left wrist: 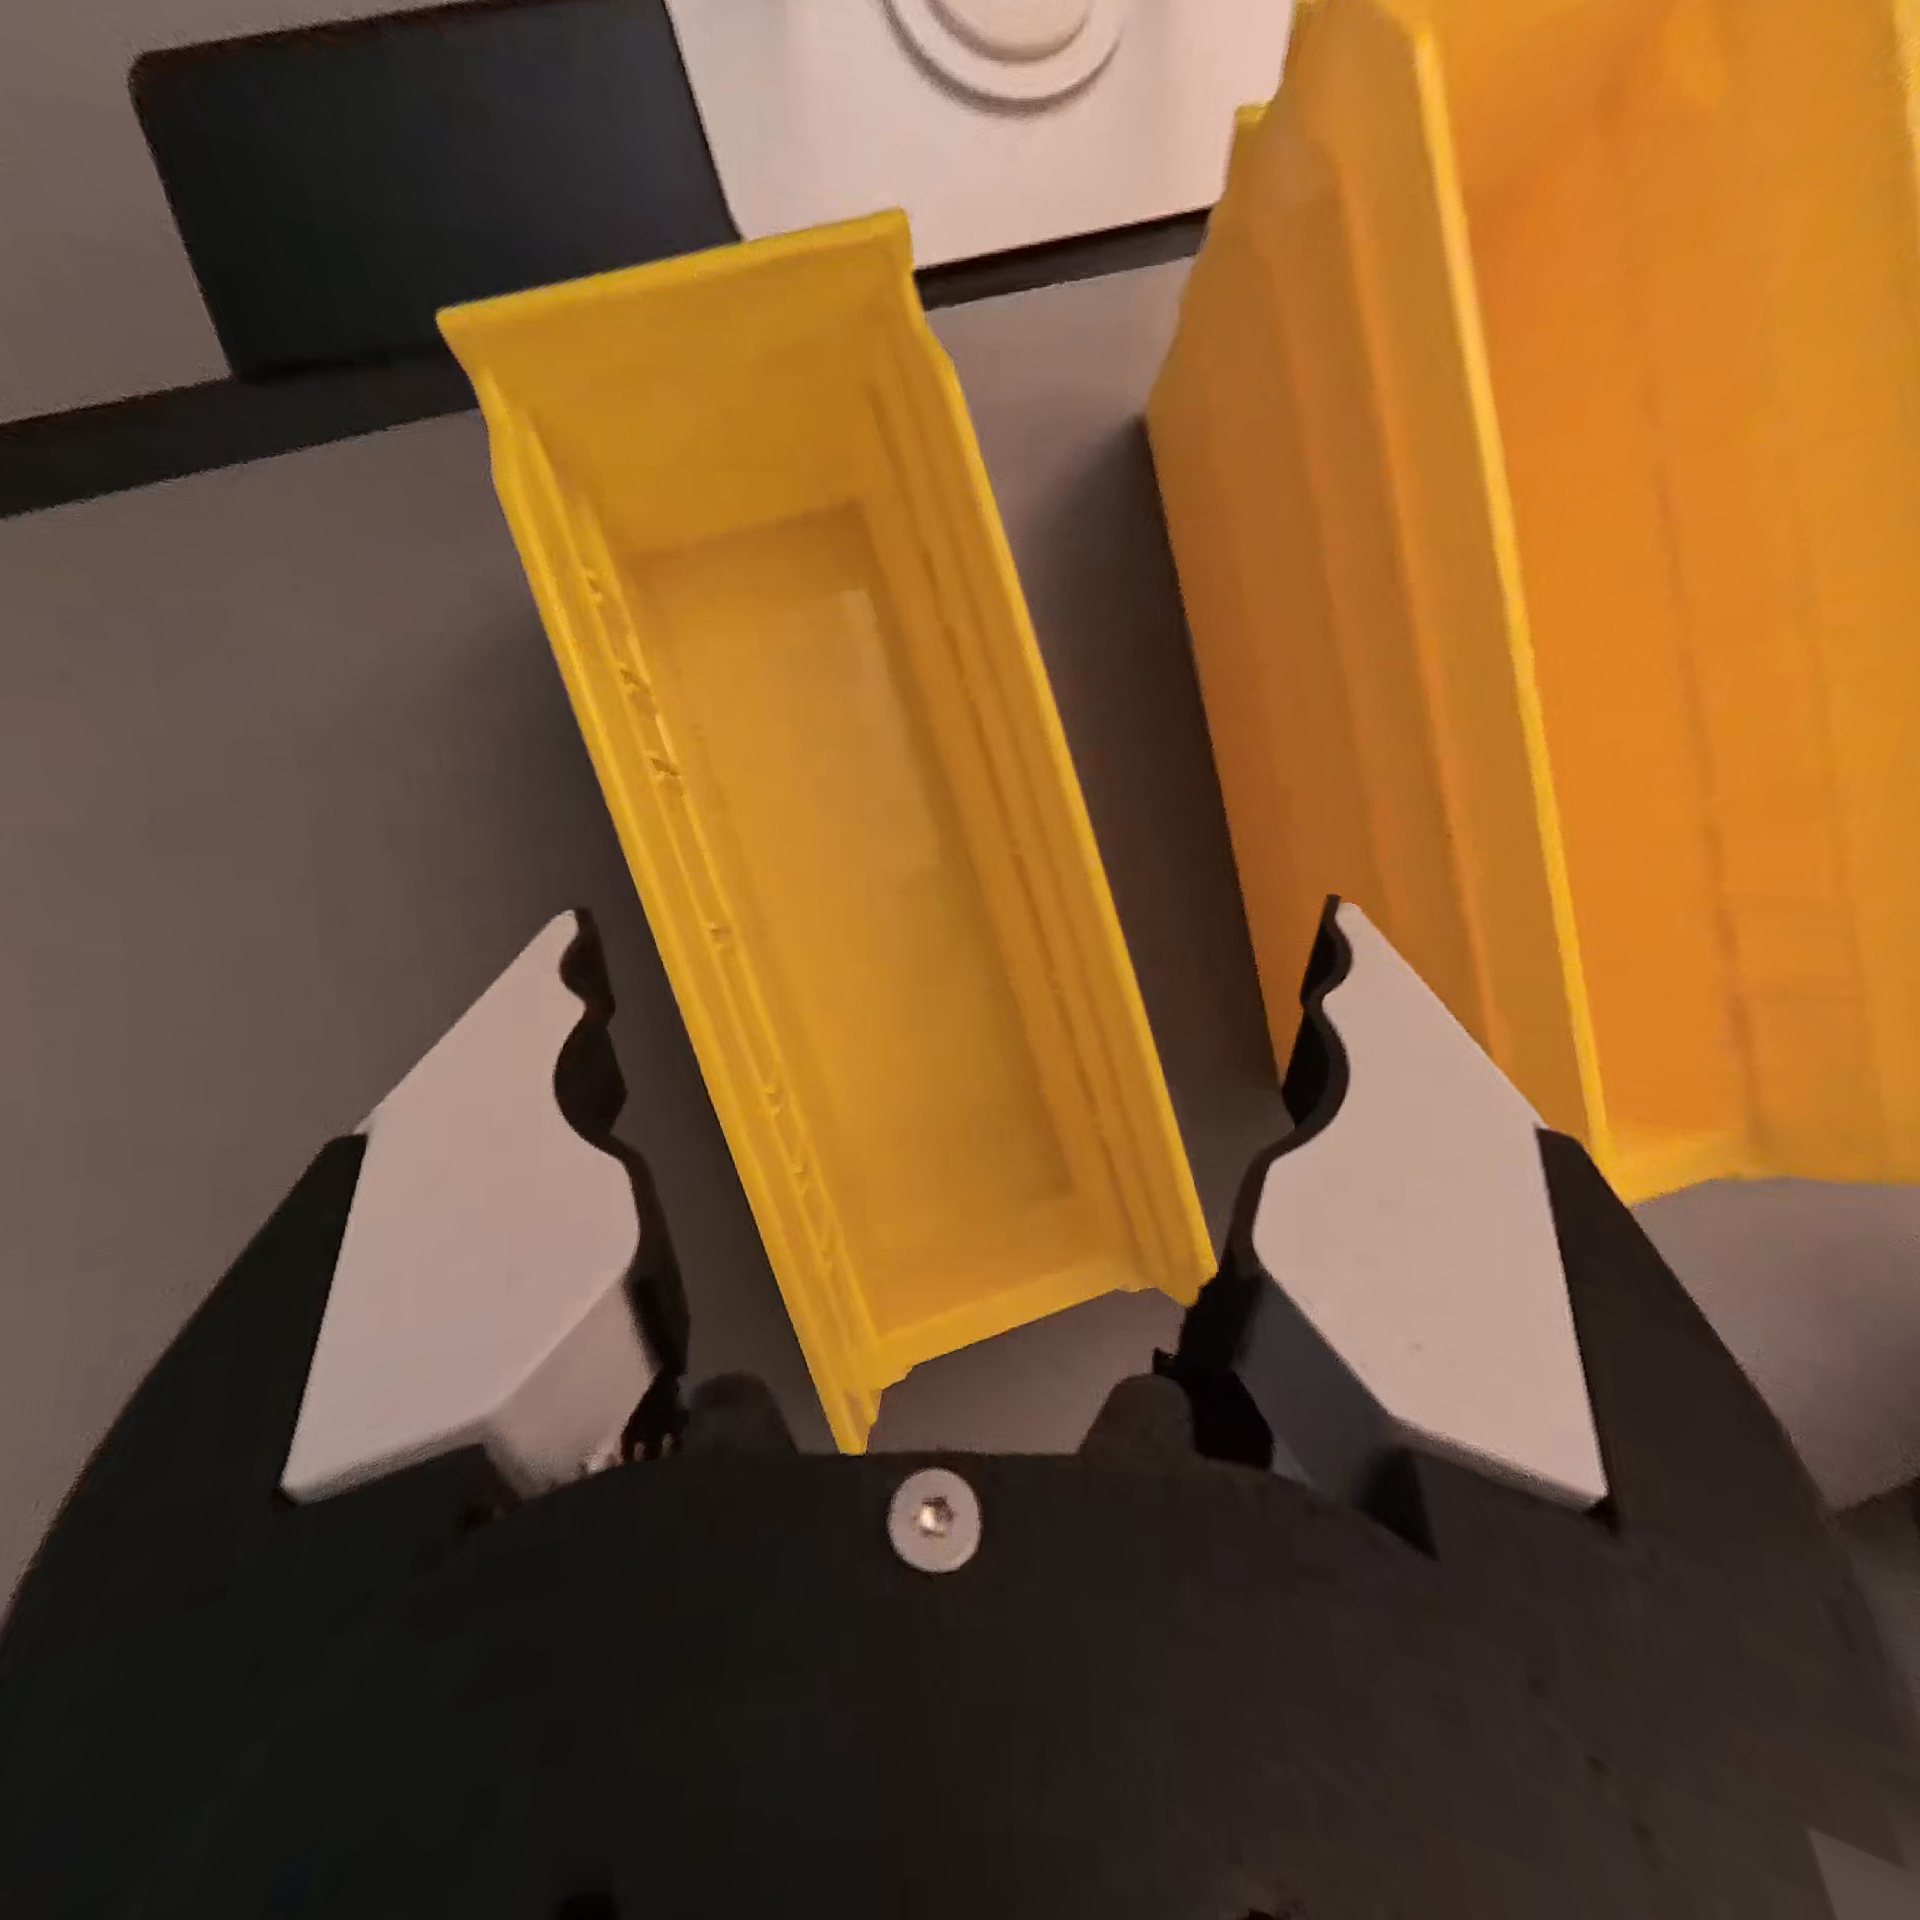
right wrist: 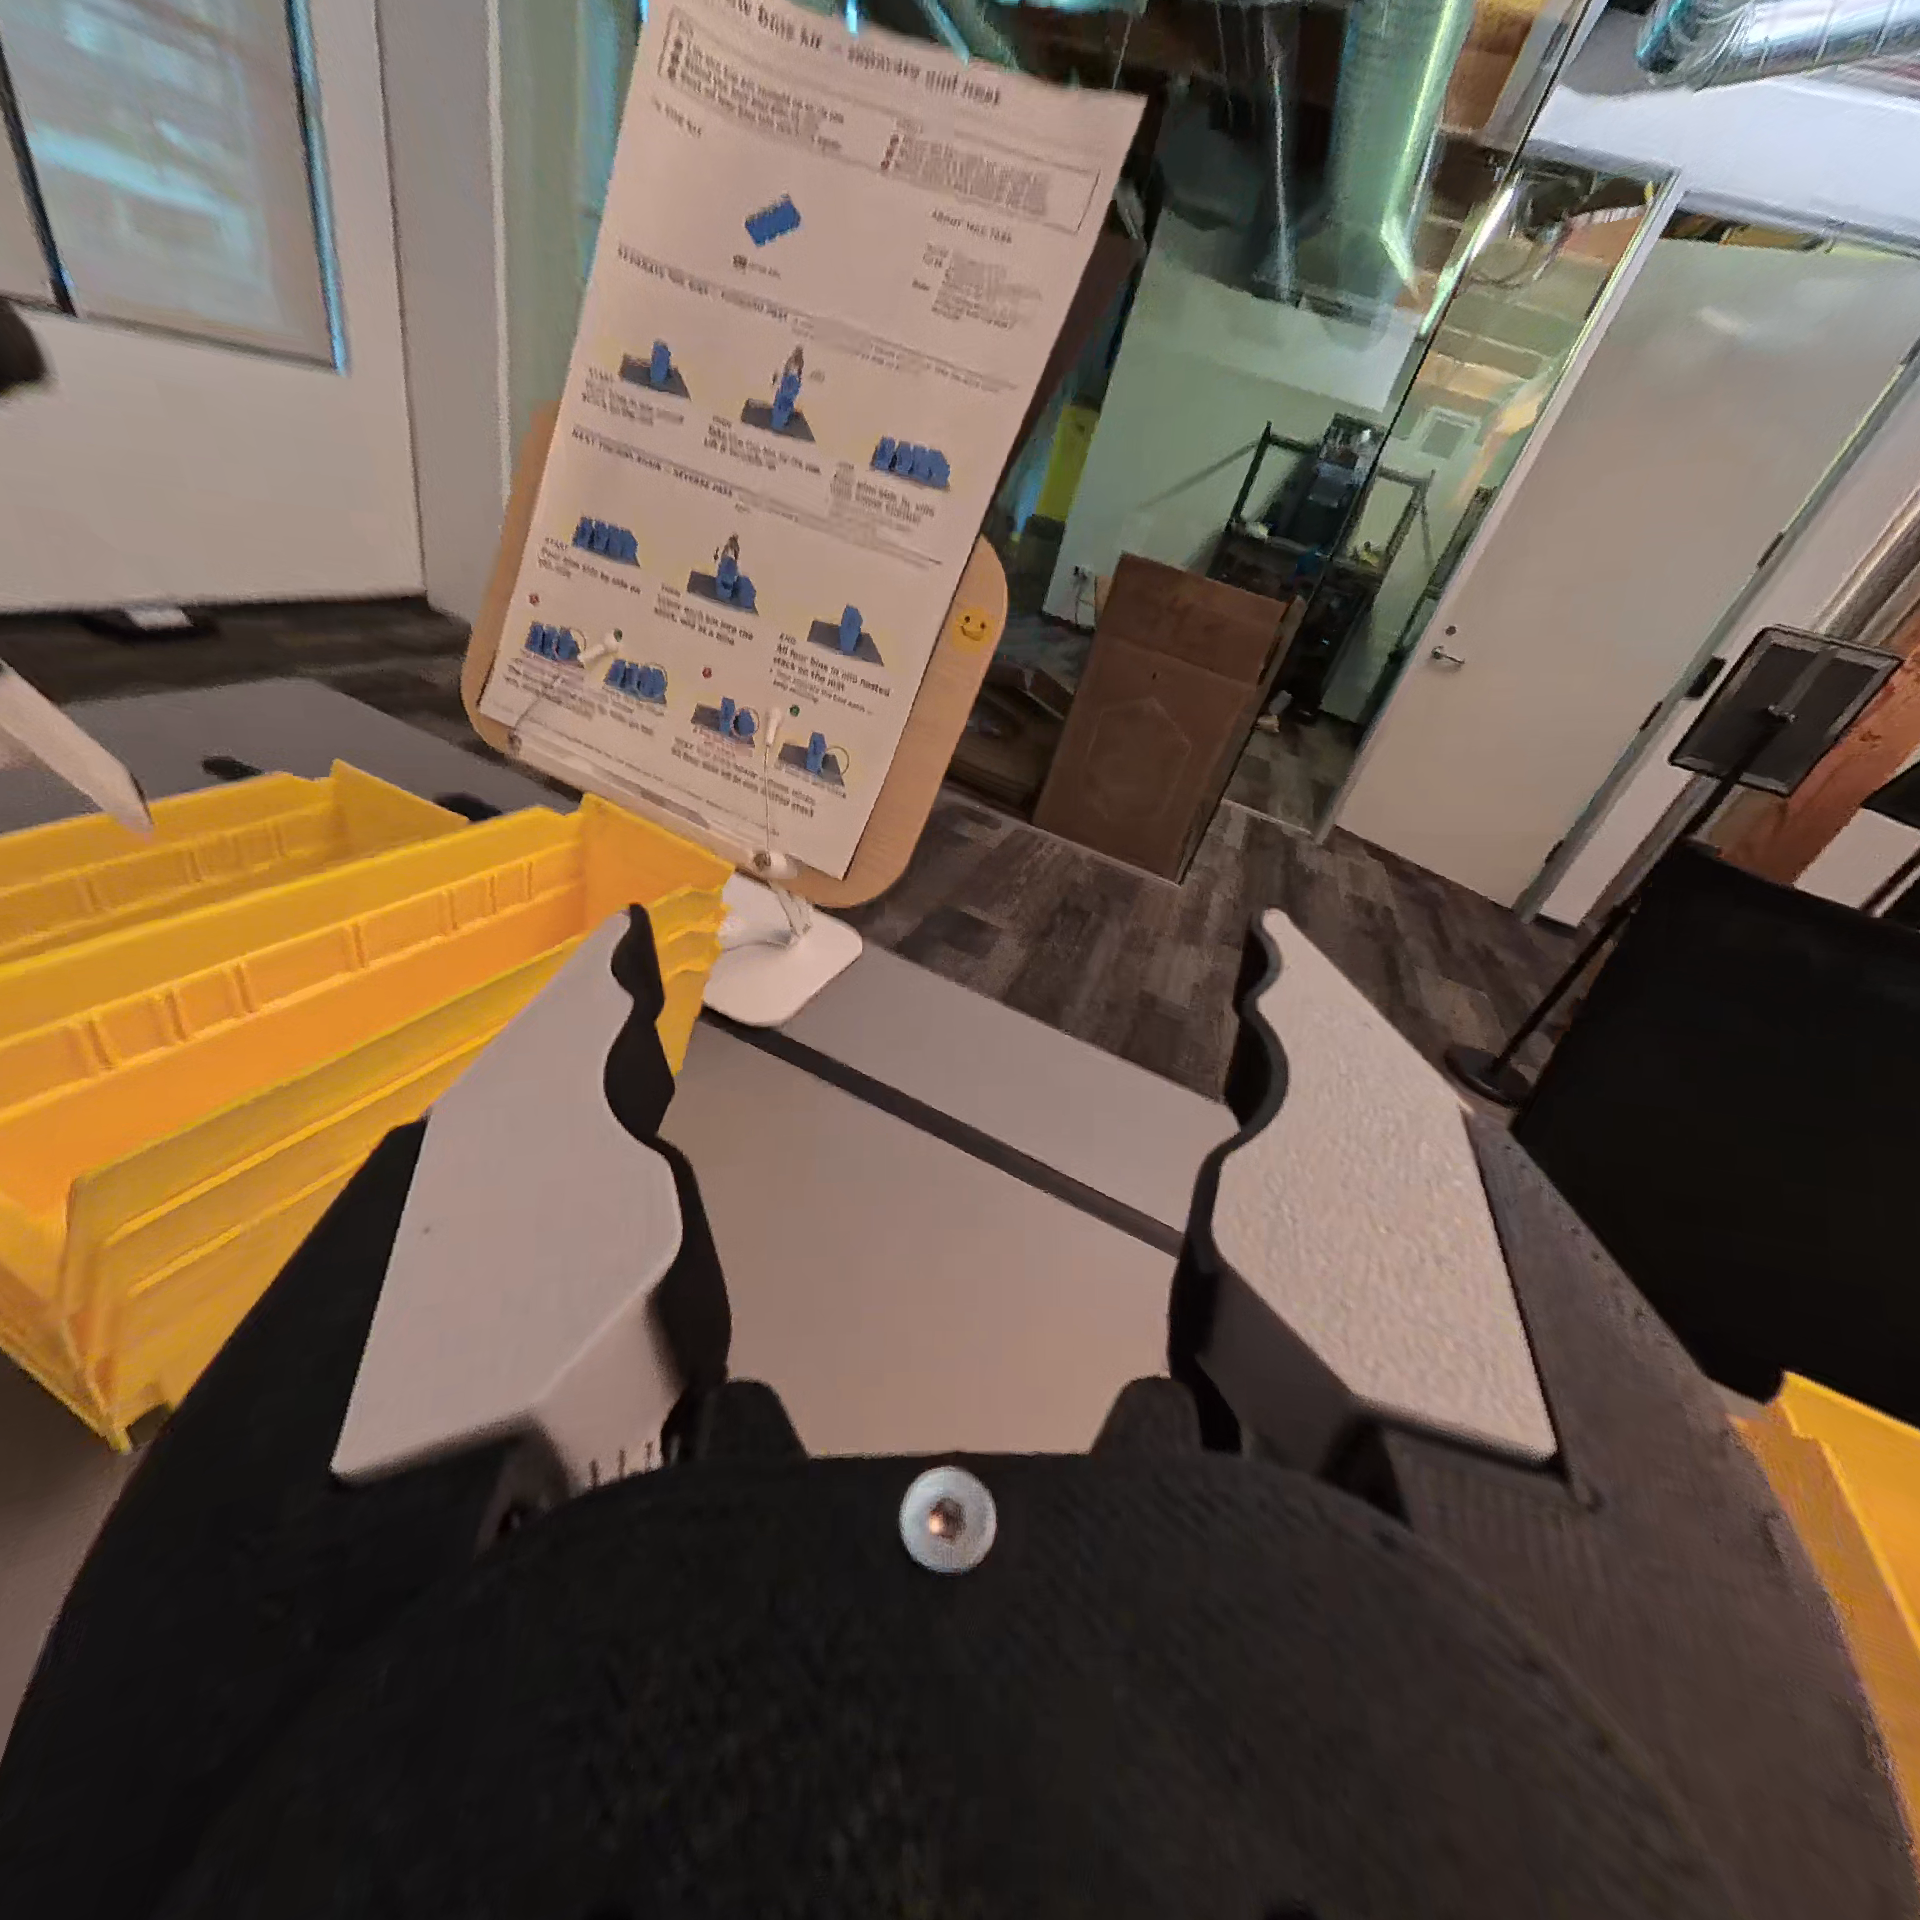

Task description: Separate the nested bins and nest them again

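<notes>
Right under my left gripper (left wrist: 956, 914) sits a narrow bin (left wrist: 831, 810), open side up, nothing in it. Its near end reaches in between the fingers, but both pads stand off its walls with grey table showing on either side, so I've got the jaws spread wide and nothing gripped. The gripper looks steeply down on the bin, which runs away from me, tilted a little leftward.

Just right of it stands the nested stack (left wrist: 1558, 623), close to the right fingertip (left wrist: 1351, 935) but apart from the narrow bin by a strip of table (left wrist: 208, 831).

Over on my right gripper (right wrist: 940, 935), the jaws are wide too, closing on nothing, only bare table between the pads. It's held low and pointing across the table, out toward the room. The stack (right wrist: 260, 1039) lies to its left, several rims layered, topmost bin empty. Its corner sits behind my left fingertip (right wrist: 623, 956).

Beyond, an instruction sheet (right wrist: 810, 468) stands on a white base at the table's far edge. Open tabletop ahead and right; another yellow piece (right wrist: 1849, 1507) shows at the lower right.
</notes>
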A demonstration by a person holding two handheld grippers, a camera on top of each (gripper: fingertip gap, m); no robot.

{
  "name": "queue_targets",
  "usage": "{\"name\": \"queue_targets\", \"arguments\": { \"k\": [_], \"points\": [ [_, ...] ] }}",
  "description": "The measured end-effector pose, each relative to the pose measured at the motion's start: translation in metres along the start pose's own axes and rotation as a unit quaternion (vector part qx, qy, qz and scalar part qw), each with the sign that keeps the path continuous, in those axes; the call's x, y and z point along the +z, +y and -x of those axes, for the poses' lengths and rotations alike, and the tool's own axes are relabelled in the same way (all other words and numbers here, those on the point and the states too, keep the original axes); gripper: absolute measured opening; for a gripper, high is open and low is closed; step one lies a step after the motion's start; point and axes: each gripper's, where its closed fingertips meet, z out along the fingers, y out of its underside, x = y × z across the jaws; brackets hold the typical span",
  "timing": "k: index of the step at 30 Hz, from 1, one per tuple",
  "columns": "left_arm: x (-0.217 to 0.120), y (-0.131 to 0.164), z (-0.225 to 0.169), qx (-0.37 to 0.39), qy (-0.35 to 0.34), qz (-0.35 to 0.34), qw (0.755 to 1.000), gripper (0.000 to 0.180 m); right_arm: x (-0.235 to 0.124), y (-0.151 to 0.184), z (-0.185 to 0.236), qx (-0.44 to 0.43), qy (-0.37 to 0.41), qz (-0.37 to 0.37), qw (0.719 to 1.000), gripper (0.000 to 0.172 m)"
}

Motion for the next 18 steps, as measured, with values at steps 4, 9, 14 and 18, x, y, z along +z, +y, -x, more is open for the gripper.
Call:
{"name": "queue_targets", "arguments": {
  "k": [4, 9, 14, 18],
  "points": [
    [0.027, 0.011, 0.009, -0.013, -0.057, 0.080, 0.995, 0.142, -0.008, 0.006, -0.017, 0.007, -0.021, 0.017, 1.000, 0.111],
    [0.052, 0.026, 0.015, -0.012, -0.105, 0.131, 0.986, 0.143, -0.019, -0.011, -0.047, 0.036, -0.025, -0.024, 0.999, 0.110],
    [0.068, 0.044, 0.026, -0.030, -0.134, 0.173, 0.975, 0.139, -0.017, 0.000, -0.051, 0.094, -0.062, -0.011, 0.994, 0.109],
    [0.070, 0.044, 0.026, -0.033, -0.129, 0.183, 0.974, 0.135, -0.014, 0.003, -0.047, 0.083, -0.069, -0.004, 0.994, 0.106]
  ]
}}
